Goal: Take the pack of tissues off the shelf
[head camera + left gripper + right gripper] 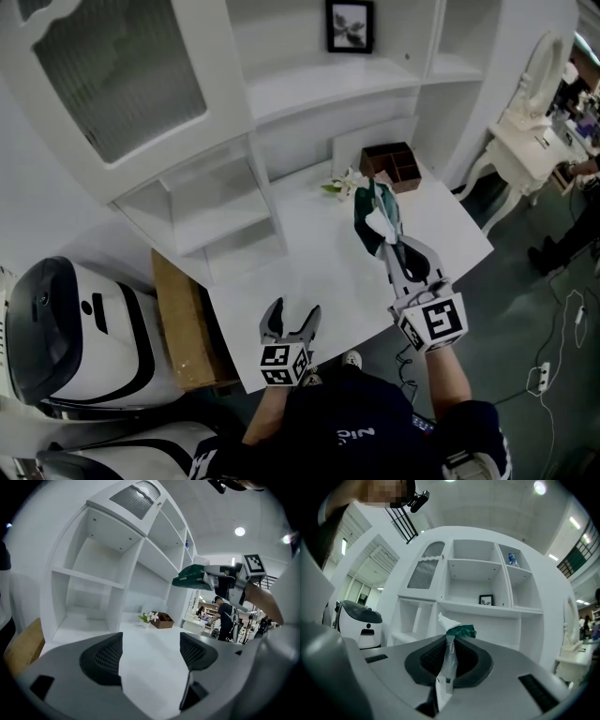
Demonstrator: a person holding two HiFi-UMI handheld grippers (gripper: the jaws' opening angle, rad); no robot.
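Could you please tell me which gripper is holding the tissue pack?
The right gripper: its jaws are shut on the green-and-white tissue pack, while the left gripper stands open and empty.

left gripper [150, 654] spread, tissue pack [189, 577] (green) beyond

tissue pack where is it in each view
Head view: tissue pack right of centre, in the right gripper.
Left gripper view: upper right.
Right gripper view: centre, clamped between the fingers.
Shared landmark: white shelf unit.
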